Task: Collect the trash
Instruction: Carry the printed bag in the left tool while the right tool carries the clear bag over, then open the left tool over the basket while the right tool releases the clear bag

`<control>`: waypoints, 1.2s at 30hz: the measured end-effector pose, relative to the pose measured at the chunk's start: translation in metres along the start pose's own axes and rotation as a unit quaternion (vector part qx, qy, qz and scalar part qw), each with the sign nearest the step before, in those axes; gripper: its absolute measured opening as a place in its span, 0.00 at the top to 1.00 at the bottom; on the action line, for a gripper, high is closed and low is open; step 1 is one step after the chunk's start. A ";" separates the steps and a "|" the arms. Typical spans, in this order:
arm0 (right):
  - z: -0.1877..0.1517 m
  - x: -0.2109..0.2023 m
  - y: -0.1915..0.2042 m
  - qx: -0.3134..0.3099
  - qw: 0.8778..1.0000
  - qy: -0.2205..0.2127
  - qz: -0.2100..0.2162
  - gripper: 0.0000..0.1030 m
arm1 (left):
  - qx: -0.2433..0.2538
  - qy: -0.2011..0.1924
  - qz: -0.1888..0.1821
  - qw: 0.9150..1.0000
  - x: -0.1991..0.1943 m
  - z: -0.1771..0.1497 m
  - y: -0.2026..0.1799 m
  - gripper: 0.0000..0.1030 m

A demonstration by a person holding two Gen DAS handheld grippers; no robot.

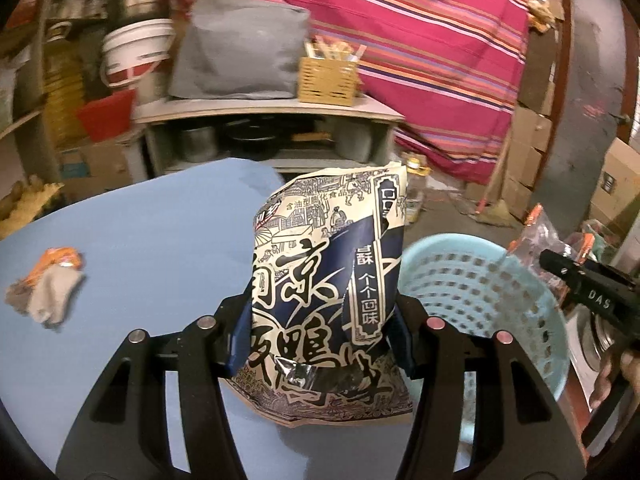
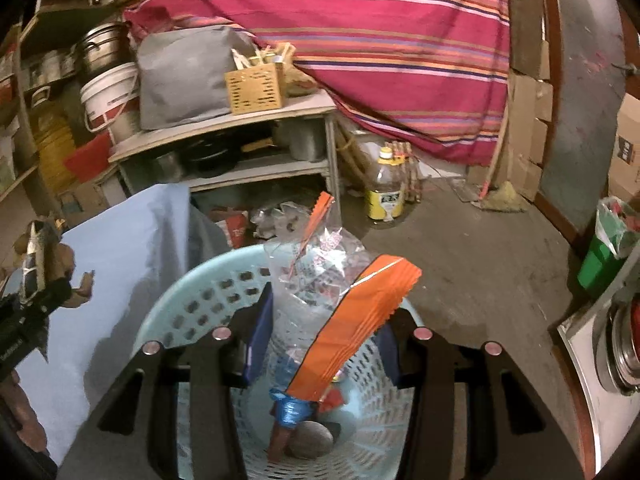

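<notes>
My left gripper (image 1: 320,332) is shut on a cream and navy printed snack bag (image 1: 324,272), held upright over the blue table (image 1: 140,248). To its right stands the light blue perforated basket (image 1: 480,296). My right gripper (image 2: 320,344) is shut on a clear plastic wrapper with orange edges (image 2: 344,312), held directly above the basket (image 2: 192,308). Inside the basket lie a blue crumpled piece (image 2: 292,410) and a grey lump (image 2: 310,444). A crumpled grey and orange wrapper (image 1: 46,288) lies on the table at the left. The right gripper (image 1: 580,284) shows at the left wrist view's right edge.
Behind the table stands a low shelf (image 1: 272,112) bearing a grey bag (image 1: 240,48) and a yellow woven box (image 1: 328,76). A striped red cloth (image 2: 380,40) hangs behind. A bottle with a yellow label (image 2: 386,188) sits on the floor, and a green bin (image 2: 604,252) at the right.
</notes>
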State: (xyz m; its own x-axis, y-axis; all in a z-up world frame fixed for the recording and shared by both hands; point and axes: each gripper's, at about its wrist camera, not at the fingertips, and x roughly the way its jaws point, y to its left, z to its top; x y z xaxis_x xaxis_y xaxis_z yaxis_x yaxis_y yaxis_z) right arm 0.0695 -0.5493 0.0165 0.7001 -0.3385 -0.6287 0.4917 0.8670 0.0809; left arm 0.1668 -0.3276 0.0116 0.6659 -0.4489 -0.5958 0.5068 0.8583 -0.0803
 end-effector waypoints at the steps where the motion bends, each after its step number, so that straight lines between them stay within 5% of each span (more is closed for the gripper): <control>1: 0.000 0.002 -0.002 0.002 1.000 0.002 0.000 0.55 | 0.006 0.002 -0.007 1.000 0.004 0.000 -0.011 0.47; 14: -0.002 0.006 -0.029 0.019 1.000 0.013 0.004 0.55 | 0.050 0.022 -0.048 0.997 0.036 0.000 -0.088 0.42; 31: -0.002 0.005 -0.013 0.008 0.999 0.016 0.029 0.55 | 0.038 -0.002 -0.012 0.999 0.008 0.001 -0.048 0.11; 34: -0.003 0.008 -0.002 -0.002 0.999 0.024 0.032 0.50 | 0.029 -0.008 0.002 1.000 -0.003 0.000 -0.029 0.09; 36: -0.004 0.010 0.007 -0.013 0.999 0.031 0.025 0.25 | 0.022 -0.011 0.010 1.000 -0.011 -0.001 -0.013 0.07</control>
State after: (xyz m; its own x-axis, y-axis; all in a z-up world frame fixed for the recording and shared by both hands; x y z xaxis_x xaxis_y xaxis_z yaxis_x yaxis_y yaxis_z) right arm 0.0775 -0.5454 0.0077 0.6899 -0.2725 -0.6706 0.4426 0.8919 0.0929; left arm 0.1519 -0.3339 0.0181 0.6879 -0.4379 -0.5789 0.5171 0.8553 -0.0325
